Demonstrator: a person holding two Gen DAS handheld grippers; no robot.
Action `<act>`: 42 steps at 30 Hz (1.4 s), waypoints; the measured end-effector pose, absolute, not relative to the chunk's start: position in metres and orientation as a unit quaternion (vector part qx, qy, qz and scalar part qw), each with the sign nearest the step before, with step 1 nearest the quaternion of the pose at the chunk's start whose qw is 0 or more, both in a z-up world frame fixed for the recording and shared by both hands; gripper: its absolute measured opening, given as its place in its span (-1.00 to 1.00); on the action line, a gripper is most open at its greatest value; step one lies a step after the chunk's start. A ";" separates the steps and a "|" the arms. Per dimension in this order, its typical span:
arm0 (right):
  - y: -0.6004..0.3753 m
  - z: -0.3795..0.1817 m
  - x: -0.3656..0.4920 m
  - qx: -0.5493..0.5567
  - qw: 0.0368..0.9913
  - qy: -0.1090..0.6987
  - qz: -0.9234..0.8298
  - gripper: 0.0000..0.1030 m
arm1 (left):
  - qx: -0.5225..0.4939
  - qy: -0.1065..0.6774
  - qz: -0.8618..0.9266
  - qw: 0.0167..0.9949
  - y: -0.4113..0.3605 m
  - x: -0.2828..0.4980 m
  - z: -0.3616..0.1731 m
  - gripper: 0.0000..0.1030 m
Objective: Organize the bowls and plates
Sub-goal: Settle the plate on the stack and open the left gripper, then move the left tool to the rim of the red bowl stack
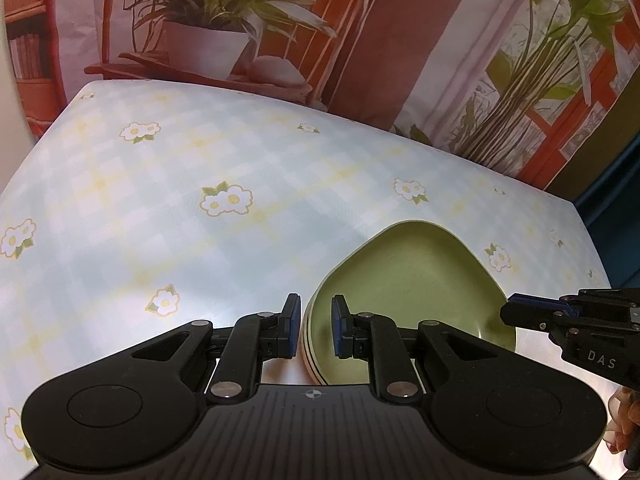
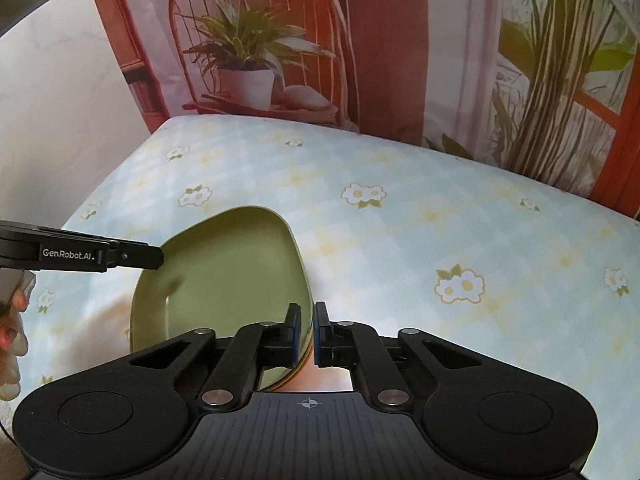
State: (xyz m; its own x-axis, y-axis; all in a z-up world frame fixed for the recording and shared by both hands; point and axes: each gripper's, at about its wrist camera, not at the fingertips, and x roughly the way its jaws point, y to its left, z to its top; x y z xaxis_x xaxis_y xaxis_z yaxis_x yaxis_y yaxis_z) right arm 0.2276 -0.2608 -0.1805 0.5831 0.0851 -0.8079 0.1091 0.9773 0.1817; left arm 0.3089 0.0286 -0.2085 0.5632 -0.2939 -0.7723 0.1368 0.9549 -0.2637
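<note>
A stack of green rounded-triangular plates [image 1: 408,292] sits near the front of the table and also shows in the right wrist view [image 2: 224,280]. My left gripper [image 1: 316,326] straddles the stack's left rim, one pad outside and one inside, with a visible gap around the rim. My right gripper [image 2: 307,332] is closed on the stack's right rim, pads close together on either side of it. The right gripper's fingers [image 1: 532,312] reach the plate's right edge in the left wrist view. The left gripper's fingers [image 2: 136,256] reach its left edge in the right wrist view.
The table carries a light blue checked cloth with white flowers [image 1: 224,200], also seen in the right wrist view [image 2: 400,220]. A printed backdrop of plants and a chair [image 1: 240,20] stands behind the far edge. The table's right edge [image 1: 592,248] drops off to a dark area.
</note>
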 end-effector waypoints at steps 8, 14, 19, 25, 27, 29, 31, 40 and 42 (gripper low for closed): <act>-0.262 -0.185 0.229 0.108 0.879 0.465 -0.004 -0.94 | -0.093 0.455 -0.118 0.878 0.029 0.311 -0.211 -0.67; -0.262 -0.191 0.231 0.113 0.875 0.471 -0.007 -0.94 | -0.095 0.461 -0.116 0.875 0.030 0.312 -0.212 -0.67; -0.262 -0.190 0.229 0.118 0.875 0.470 -0.007 -0.90 | -0.096 0.456 -0.116 0.877 0.028 0.309 -0.209 -0.67; -0.259 -0.178 0.220 0.120 0.886 0.448 -0.003 -0.58 | -0.083 0.430 -0.126 0.890 0.024 0.294 -0.189 -0.66; -0.259 -0.174 0.217 0.121 0.888 0.443 -0.004 -0.51 | -0.073 0.418 -0.128 0.896 0.020 0.287 -0.180 -0.66; -0.258 -0.170 0.212 0.123 0.892 0.436 -0.005 -0.23 | -0.065 0.408 -0.134 0.901 0.017 0.279 -0.173 -0.65; -0.258 -0.166 0.207 0.122 0.895 0.429 -0.010 -0.12 | -0.055 0.399 -0.136 0.905 0.013 0.270 -0.166 -0.44; -0.256 -0.161 0.180 0.122 0.899 0.420 -0.006 0.01 | -0.038 0.382 -0.151 0.911 -0.002 0.236 -0.156 -0.33; -0.256 -0.161 0.173 0.123 0.900 0.418 -0.008 0.01 | -0.033 0.380 -0.152 0.912 -0.006 0.227 -0.157 -0.33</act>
